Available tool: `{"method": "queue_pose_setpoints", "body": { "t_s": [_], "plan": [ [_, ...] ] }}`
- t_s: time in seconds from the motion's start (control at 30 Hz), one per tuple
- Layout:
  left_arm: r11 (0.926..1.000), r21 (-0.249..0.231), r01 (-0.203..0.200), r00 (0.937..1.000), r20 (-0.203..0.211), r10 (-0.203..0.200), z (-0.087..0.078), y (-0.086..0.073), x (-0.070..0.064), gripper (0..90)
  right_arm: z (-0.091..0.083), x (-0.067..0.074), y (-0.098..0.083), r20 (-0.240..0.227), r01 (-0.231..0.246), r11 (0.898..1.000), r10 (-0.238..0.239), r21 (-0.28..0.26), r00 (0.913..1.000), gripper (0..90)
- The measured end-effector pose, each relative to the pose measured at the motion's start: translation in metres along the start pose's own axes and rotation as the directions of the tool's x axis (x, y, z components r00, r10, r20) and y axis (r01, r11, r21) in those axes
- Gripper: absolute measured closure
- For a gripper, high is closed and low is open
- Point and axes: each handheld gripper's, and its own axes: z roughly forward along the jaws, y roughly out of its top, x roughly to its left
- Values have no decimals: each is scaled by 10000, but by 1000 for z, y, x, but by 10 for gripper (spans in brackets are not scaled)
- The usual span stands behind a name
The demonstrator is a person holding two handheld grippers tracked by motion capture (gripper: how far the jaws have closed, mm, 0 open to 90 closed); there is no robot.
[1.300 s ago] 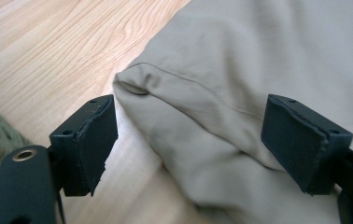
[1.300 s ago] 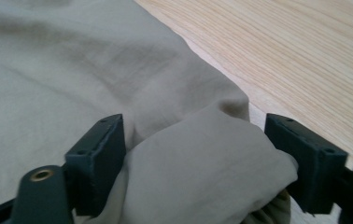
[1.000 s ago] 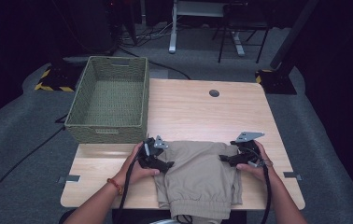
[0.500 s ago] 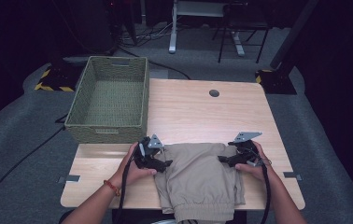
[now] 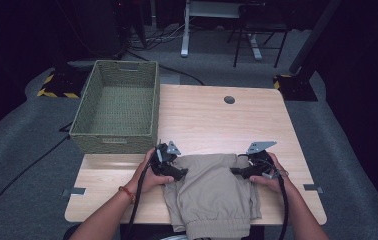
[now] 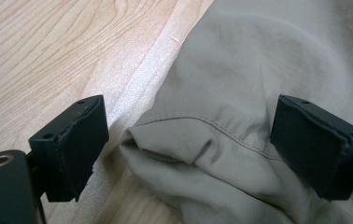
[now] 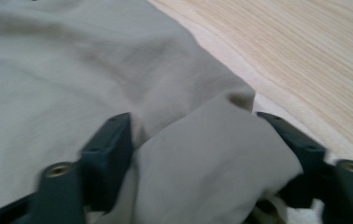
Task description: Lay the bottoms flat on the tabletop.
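A folded khaki garment (image 5: 212, 195) lies at the table's front edge, its elastic hem hanging toward the person. My left gripper (image 5: 175, 173) is at the garment's left edge. In the left gripper view the left gripper (image 6: 193, 140) stands wide and has just been opening, with a fabric corner (image 6: 179, 154) loose between the jaws. My right gripper (image 5: 237, 171) is at the right edge. In the right gripper view the right gripper (image 7: 202, 154) has just been closing around a raised fold (image 7: 212, 158), which still bulges uncompressed between the jaws.
A green woven basket (image 5: 117, 137) sits empty at the table's left rear, just beyond my left hand. The wooden table (image 5: 217, 120) has a cable hole (image 5: 229, 100) near its back edge. Chair and desk legs stand on the floor behind.
The left gripper has shifted slightly rightward against the garment's edge. The right hand has stayed in place at the opposite edge, and the garment lies as before.
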Motion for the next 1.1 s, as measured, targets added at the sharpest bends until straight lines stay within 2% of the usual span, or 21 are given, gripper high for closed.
{"method": "queue_pose_setpoints", "body": {
  "t_s": [0.1, 0.2, 0.23, 0.33, 0.43, 0.53, 0.63, 0.7, 0.8, 0.83, 1.07, 1.1],
  "plan": [
    [10000, -6, 49, 9999, -98, -49, -2, 0, -4, 150, -2, 4, 0, -195, -53, 10000, 53, -5, 9998, 515],
    [9998, -155, -143, 9999, 91, 145, -5, -2, -9, 289, -3, 7, -1, -436, -63, 9999, 59, -91, 9990, 635],
    [9994, -242, -234, 9994, 248, 240, -6, -3, -11, 362, -3, 8, -1, -392, 116, 9999, -119, -75, 9992, 669],
    [9994, -51, -333, 9983, 482, 335, -8, -1, -13, 484, -3, 10, 1, -283, 309, 9995, -311, -92, 9991, 720],
    [9992, 48, -397, 9966, 727, 393, -8, 2, -13, 643, -4, 6, 3, -246, 217, 9996, -222, -192, 9995, 746],
    [9992, 8, -400, 9950, 917, 398, -8, 3, -12, 727, -6, 5, 5, -7, 268, 9992, -269, -312, 9996, 758],
    [9992, -85, -384, 9949, 927, 391, -7, 2, -11, 766, -7, 6, 7, 218, 460, 9982, -452, -376, 9987, 765],
    [9975, -105, -701, 9956, 617, 707, -8, 4, -12, 783, -8, 6, 9, 343, 519, 9978, -505, -413, 9981, 768],
    [9966, -197, -804, 9957, 444, 812, -9, 6, -13, 798, -10, 4, 12, 460, 542, 9972, -519, -508, 9976, 771],
    [9948, -272, -979, 9946, 304, 988, -10, 10, -13, 799, -11, 3, 13, 482, 527, 9970, -500, -567, 9976, 771],
    [9933, -755, -878, 9960, 79, 887, -16, 20, -8, 799, -18, -7, 21, 784, 381, 9951, -310, -909, 9964, 771],
    [9925, -878, -846, 9964, -50, 845, -17, 23, -7, 799, -18, -8, 22, 823, 362, 9944, -281, -988, 9962, 771]
  ]
}}
